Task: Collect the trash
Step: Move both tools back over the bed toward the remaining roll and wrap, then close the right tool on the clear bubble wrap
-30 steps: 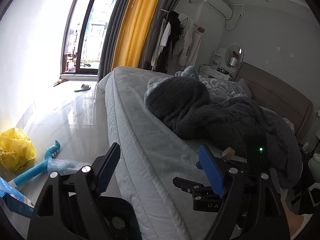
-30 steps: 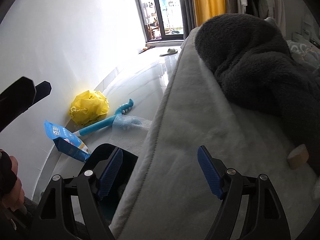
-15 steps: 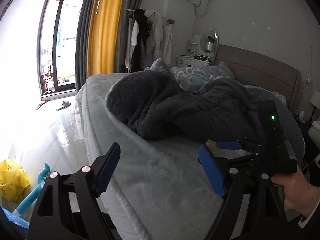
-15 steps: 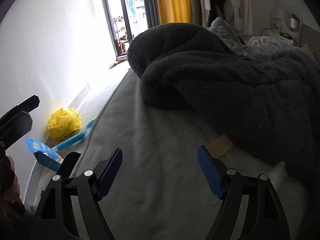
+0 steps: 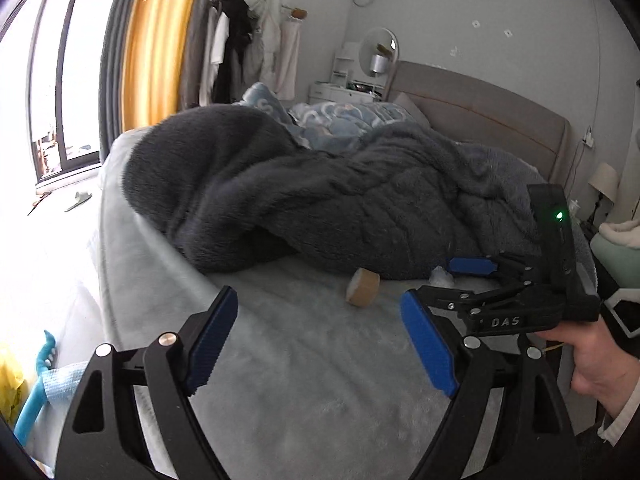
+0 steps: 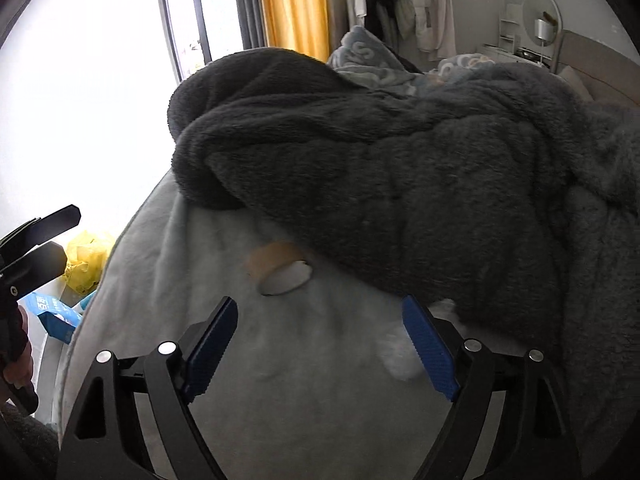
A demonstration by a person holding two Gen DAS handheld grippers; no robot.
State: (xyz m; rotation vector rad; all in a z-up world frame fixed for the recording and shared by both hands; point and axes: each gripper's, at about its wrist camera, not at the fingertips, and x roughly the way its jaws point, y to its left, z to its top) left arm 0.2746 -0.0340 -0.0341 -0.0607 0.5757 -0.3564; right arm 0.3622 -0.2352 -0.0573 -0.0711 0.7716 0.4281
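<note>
Cardboard tape roll [image 5: 363, 289] lay on its side on the pale grey bed cover [image 5: 304, 360], right at the edge of the dark fleece blanket [image 5: 360, 200]; in the right wrist view the roll [image 6: 280, 270] showed its hollow core facing the camera. A white crumpled tissue [image 5: 441, 277] sat just beside it, partly tucked under the blanket hem; same tissue [image 6: 400, 354] appeared close to the right-hand pad in the right wrist view. Right gripper [image 6: 320, 346] was wide open and empty, roll ahead of it and slightly left of centre, apart from both pads. Seen from the left wrist camera, the right gripper [image 5: 444, 284] hovered over the bed just right of the roll, with the tissue between its blue pads, not touching. Left gripper [image 5: 320, 340] was also spread open, holding nothing, roll ahead between its fingers but well forward of the tips. On the floor beside the bed: yellow plastic bag [image 6: 86, 262], blue packet [image 6: 52, 314], teal brush handle [image 5: 38, 384].
</note>
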